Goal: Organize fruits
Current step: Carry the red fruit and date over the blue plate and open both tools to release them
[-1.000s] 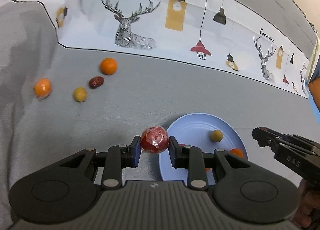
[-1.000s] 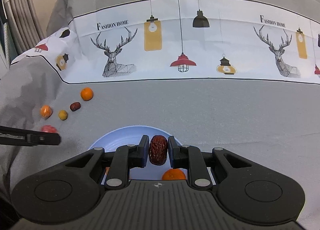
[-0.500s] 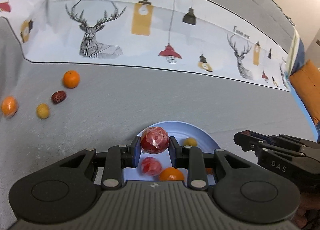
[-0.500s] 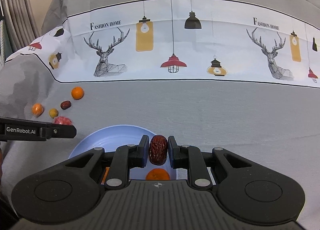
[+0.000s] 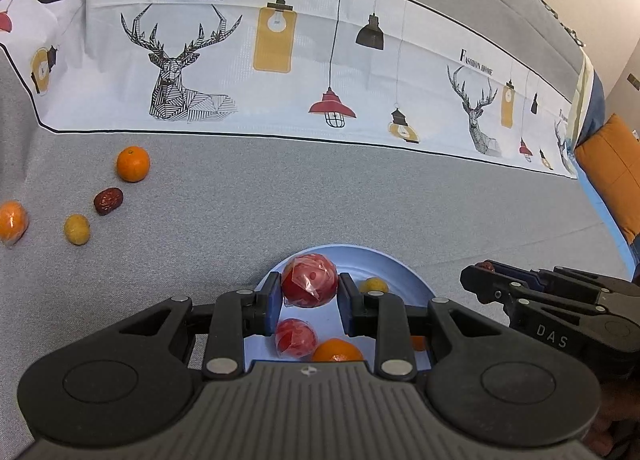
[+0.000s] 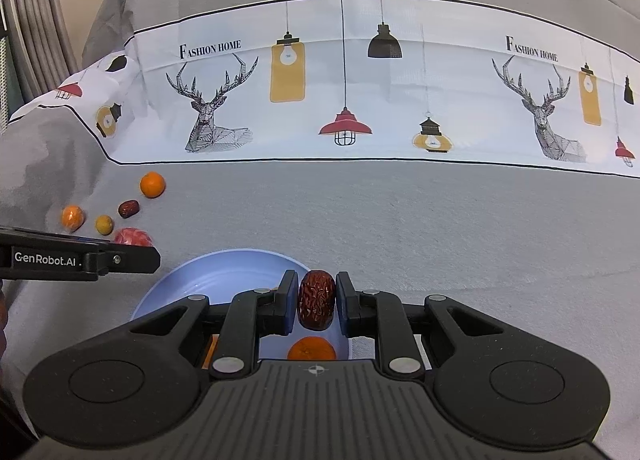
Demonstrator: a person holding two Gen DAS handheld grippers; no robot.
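Loose fruit at far left on the grey cloth (image 5: 360, 200): two oranges (image 5: 133, 163), a date (image 5: 108, 200), a yellow fruit (image 5: 77, 229), not yet collected. Left gripper (image 5: 309, 294) clamps a wrapped red fruit (image 5: 309, 280) over the blue plate (image 5: 394, 266), apparently poised to drop it beside the red fruit, orange and yellow fruit already there. Right gripper (image 6: 317, 300) pinches a second date (image 6: 317, 299) above the plate's right side, likely for the same purpose.

Home bedrm: bed w/ printed duvet (image 6: 360, 100), curtain (image 6: 36, 20).
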